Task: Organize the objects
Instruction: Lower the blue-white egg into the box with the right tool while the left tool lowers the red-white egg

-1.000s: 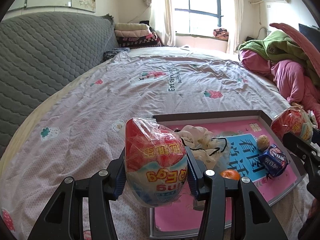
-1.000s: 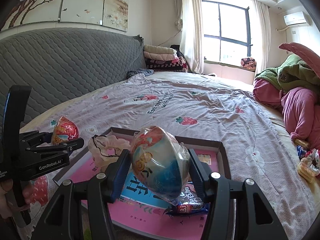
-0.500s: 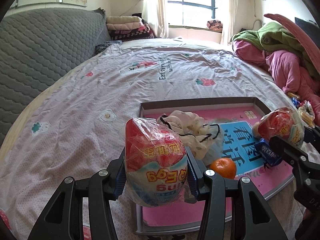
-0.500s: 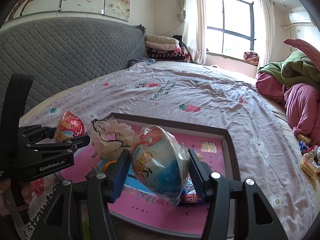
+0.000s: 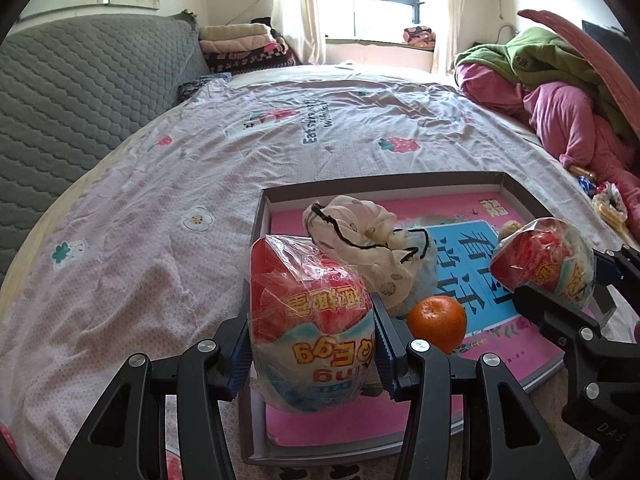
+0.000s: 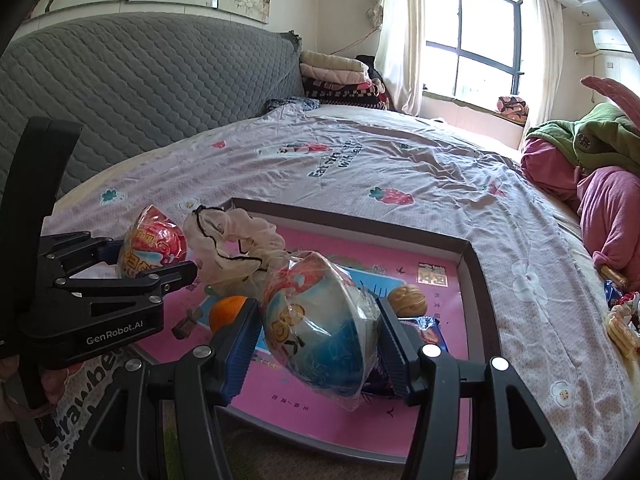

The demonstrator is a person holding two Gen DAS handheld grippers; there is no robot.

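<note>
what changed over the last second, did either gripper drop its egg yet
Neither. Both grippers have tipped and come down toward the tray, which now fills more of each view. The left gripper stays shut on its red egg toy, the right gripper on its blue egg toy. The orange and cloth pouch haven't moved.

Bedroom, daylight through curtained window. Bed with pale strawberry-print sheet, grey quilted headboard, folded blankets by it, air conditioner on wall.
</note>
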